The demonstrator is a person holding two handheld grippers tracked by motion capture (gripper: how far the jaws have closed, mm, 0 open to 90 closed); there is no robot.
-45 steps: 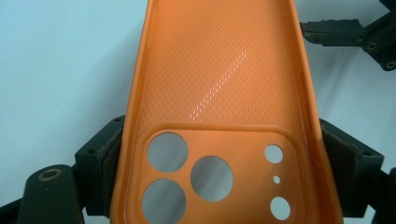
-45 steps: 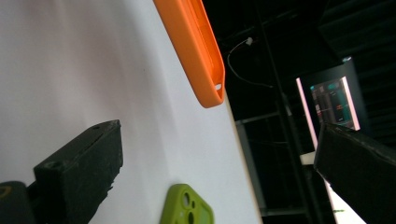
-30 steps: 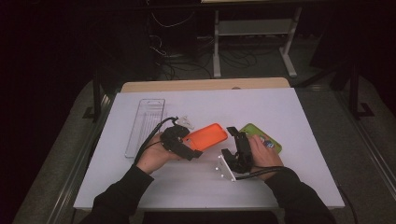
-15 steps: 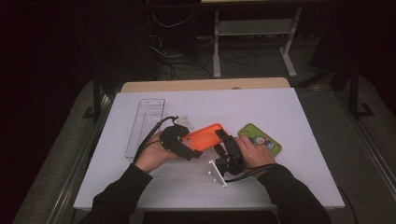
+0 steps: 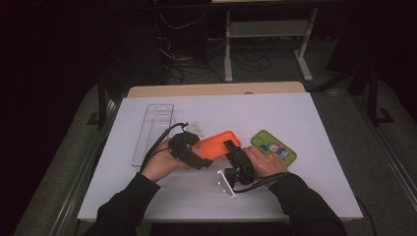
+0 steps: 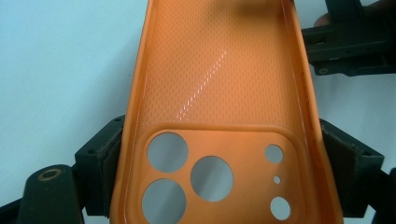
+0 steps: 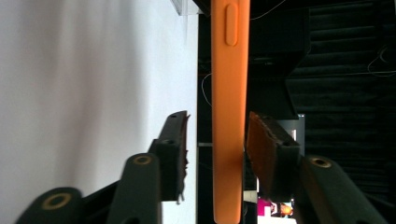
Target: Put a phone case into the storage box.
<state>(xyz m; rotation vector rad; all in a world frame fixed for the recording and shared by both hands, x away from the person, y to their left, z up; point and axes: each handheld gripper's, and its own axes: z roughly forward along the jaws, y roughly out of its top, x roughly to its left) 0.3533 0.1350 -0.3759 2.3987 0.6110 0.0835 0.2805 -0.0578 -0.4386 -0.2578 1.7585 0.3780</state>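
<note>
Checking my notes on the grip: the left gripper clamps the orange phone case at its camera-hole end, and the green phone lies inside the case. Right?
Not quite. The left gripper does clamp the orange phone case at its camera-hole end, but the case is empty, as the left gripper view shows. In the high view the green phone lies on the table beside it.

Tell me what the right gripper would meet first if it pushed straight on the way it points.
The orange phone case: its edge already stands between the right gripper's closing jaws, one pad near or touching it, the other apart. Pushing on likely seats the case deeper; depth is unclear.
</note>
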